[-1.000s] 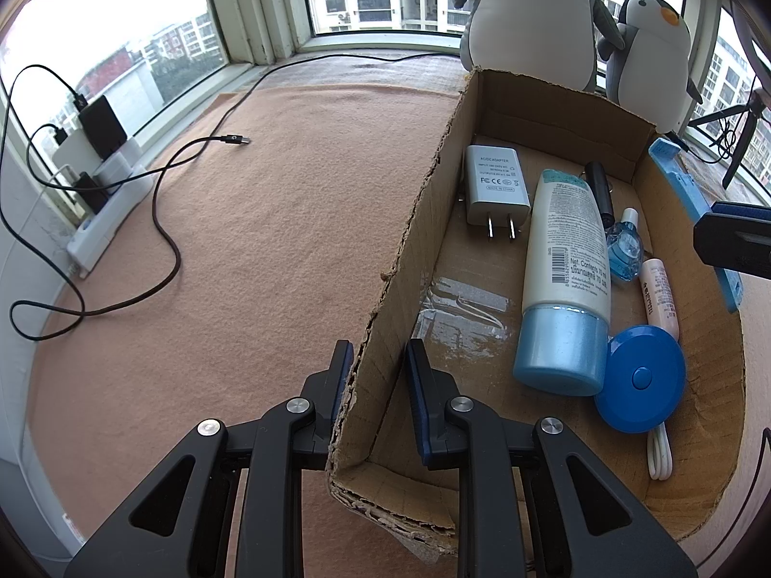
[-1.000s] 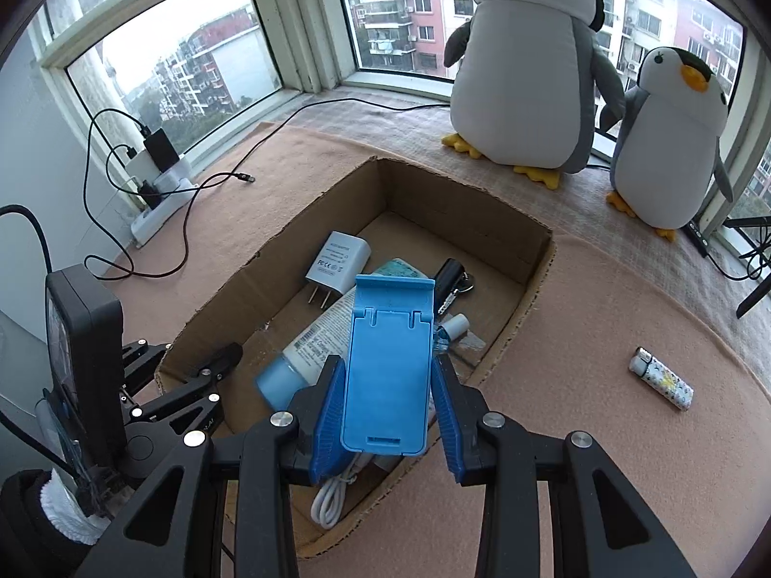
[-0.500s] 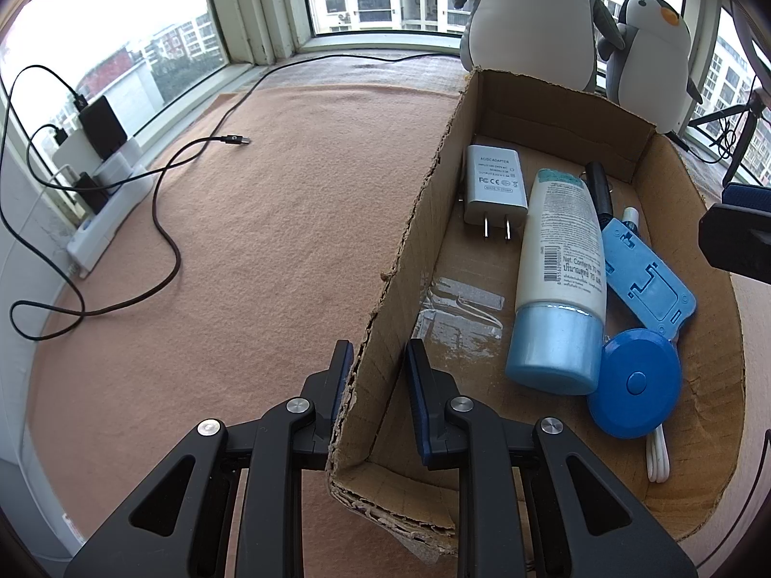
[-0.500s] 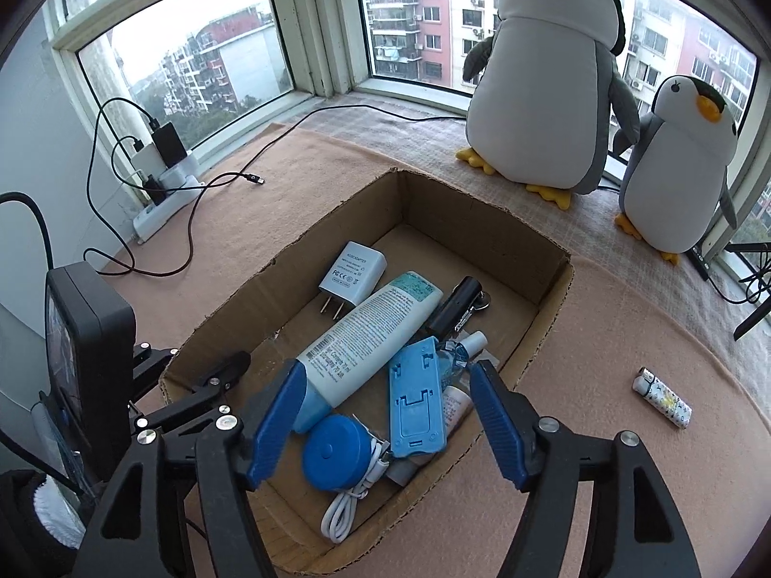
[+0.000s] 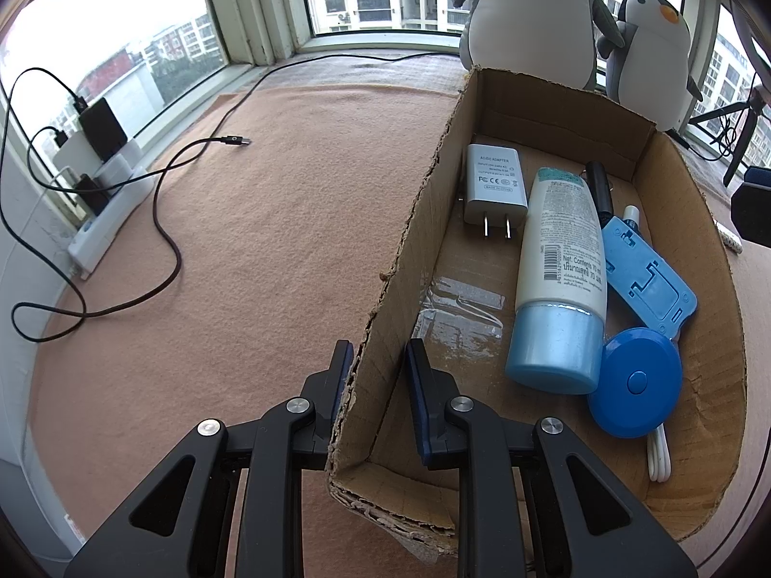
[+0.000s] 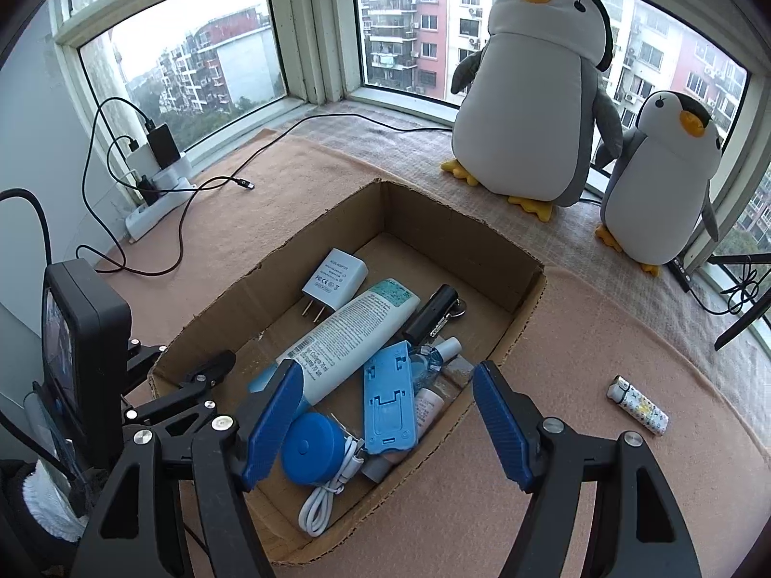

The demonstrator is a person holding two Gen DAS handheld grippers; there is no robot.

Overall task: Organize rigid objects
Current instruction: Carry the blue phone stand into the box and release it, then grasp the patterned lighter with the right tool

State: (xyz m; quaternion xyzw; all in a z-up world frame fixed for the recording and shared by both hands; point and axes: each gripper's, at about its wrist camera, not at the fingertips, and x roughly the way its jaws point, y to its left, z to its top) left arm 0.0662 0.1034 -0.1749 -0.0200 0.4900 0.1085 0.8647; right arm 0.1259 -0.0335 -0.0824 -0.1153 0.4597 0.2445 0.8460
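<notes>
While the blue stand (image 6: 389,397) half-hides a small tube (image 6: 428,405) — label unreadable.

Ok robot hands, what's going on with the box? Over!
Left gripper clamps cardboard box wall. Right gripper open, empty, above box. Lighter on the mat outside. Nothing blocking.

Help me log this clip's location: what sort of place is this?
Probably a bay-window ledge in a high-rise flat: apartment blocks fill the windows, two plush penguins sit on the carpeted sill, and a power strip with chargers lies by the wall.
</notes>
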